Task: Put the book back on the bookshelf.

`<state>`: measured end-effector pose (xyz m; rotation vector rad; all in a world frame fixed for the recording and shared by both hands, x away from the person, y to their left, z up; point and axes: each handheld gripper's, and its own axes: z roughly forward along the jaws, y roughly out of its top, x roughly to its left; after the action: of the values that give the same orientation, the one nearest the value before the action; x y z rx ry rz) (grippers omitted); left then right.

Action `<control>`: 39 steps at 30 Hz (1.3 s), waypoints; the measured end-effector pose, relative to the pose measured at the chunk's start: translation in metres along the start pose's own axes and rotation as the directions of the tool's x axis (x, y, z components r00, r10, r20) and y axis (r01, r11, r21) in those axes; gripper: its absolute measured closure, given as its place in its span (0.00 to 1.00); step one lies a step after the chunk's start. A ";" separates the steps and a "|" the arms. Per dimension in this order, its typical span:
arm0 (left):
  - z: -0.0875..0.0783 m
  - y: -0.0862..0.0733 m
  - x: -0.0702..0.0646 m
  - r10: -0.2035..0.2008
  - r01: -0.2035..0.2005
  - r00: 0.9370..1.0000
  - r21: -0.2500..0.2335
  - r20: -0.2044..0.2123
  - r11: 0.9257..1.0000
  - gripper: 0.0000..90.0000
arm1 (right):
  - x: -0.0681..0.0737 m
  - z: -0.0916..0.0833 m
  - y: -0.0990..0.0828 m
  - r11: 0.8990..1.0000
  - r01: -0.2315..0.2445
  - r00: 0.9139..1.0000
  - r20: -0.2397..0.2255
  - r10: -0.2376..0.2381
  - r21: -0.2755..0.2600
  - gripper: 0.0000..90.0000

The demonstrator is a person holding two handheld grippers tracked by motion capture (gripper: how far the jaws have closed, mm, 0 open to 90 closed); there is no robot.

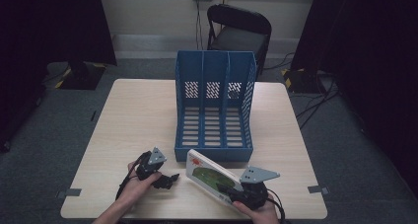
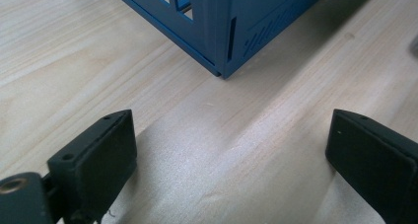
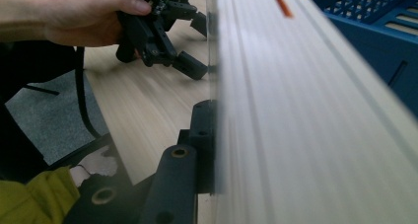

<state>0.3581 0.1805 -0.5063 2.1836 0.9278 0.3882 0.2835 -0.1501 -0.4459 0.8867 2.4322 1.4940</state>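
Note:
A blue three-slot file rack (image 1: pixel 214 105) stands upright on the light wooden table (image 1: pixel 133 120), its open side facing me. In the left gripper view its corner (image 2: pixel 224 41) is just ahead. My right gripper (image 1: pixel 226 189) is shut on a thin white book (image 1: pixel 212 177) with a green and red cover, held tilted just in front of the rack. The book's white edge (image 3: pixel 305 110) presses against that gripper's black jaw. My left gripper (image 1: pixel 170 179) rests low over the table to the left of the book, open, with bare wood between its fingers (image 2: pixel 98 150). It is also in the right gripper view (image 3: pixel 196 44), held by a hand.
A black folding chair (image 1: pixel 240 29) stands behind the table. Dark curtains hang at both sides. Cables lie on the grey floor at the right (image 1: pixel 315 100). The table's front edge (image 1: pixel 192 218) is close to both hands. Bare tabletop lies left of the rack.

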 end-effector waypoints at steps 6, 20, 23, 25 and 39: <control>0.001 0.000 0.000 -0.011 0.011 1.000 0.007 -0.009 1.000 0.01 | 0.003 -0.005 0.007 1.000 0.018 1.000 -0.013 -0.018 -0.017 0.85; 0.001 0.000 0.001 -0.004 0.004 1.000 0.013 -0.008 1.000 0.00 | -0.005 -0.018 0.027 0.997 0.027 1.000 0.016 -0.026 -0.067 0.85; 0.001 0.000 0.001 -0.007 0.007 1.000 0.012 -0.006 1.000 0.00 | -0.007 -0.024 0.032 0.996 0.031 0.999 0.032 -0.029 -0.081 0.85; 0.001 0.000 0.001 -0.007 0.007 1.000 0.012 -0.006 1.000 0.00 | -0.008 -0.027 0.037 0.995 0.032 0.998 0.047 -0.028 -0.090 0.85; 0.001 0.000 0.001 -0.007 0.007 1.000 0.013 -0.006 1.000 0.00 | -0.028 -0.046 0.059 0.989 -0.013 0.986 0.161 0.037 -0.147 0.85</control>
<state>0.3596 0.1807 -0.5066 2.1915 0.9429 0.3871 0.3108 -0.1815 -0.3775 0.9713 2.1745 1.5202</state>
